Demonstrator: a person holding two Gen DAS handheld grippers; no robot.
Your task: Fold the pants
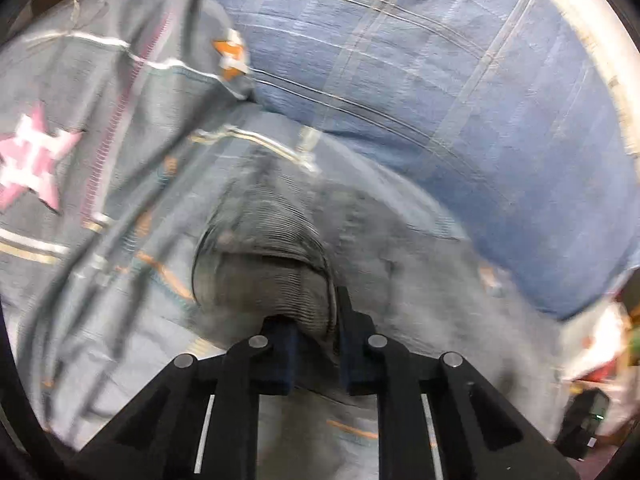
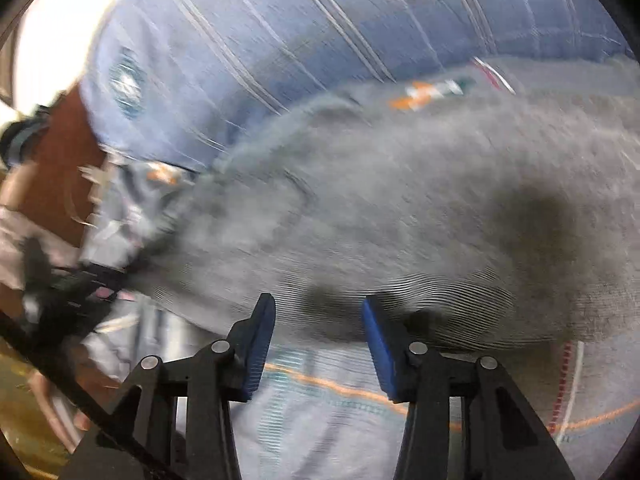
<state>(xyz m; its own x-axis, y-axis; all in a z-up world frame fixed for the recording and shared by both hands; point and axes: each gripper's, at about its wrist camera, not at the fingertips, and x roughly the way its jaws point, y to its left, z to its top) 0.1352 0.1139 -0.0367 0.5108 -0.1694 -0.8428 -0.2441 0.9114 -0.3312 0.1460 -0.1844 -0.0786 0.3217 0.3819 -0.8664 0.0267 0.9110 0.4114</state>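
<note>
The left gripper (image 1: 316, 320) is clenched on a bunched fold of the grey pants (image 1: 264, 264); ribbed fabric bulges between its dark blue pads (image 1: 286, 356) and rises just ahead of them. The rest of the garment spreads away from the fold over a patterned bedcover (image 1: 80, 152), which carries a pink star (image 1: 30, 160) and an orange-and-white patch (image 1: 232, 58). Beyond it lies a blue plaid pillow (image 1: 460, 100) with a round emblem at its far edge. The frame is blurred, so finer seams cannot be read.

In the right wrist view, the right gripper (image 2: 318, 324) stands released — its blue pads (image 2: 378, 344) are well apart, with nothing between them. The pants (image 2: 400, 208) lie as a broad grey mass directly ahead, their near edge just beyond the fingertips; whether the tips touch the cloth cannot be told. The bedcover (image 2: 320, 420) shows beneath the jaws, crossed by an orange line. The pillow (image 2: 280, 32) sits behind the pants. At the left edge — dark, blurred shapes that cannot be identified.
</note>
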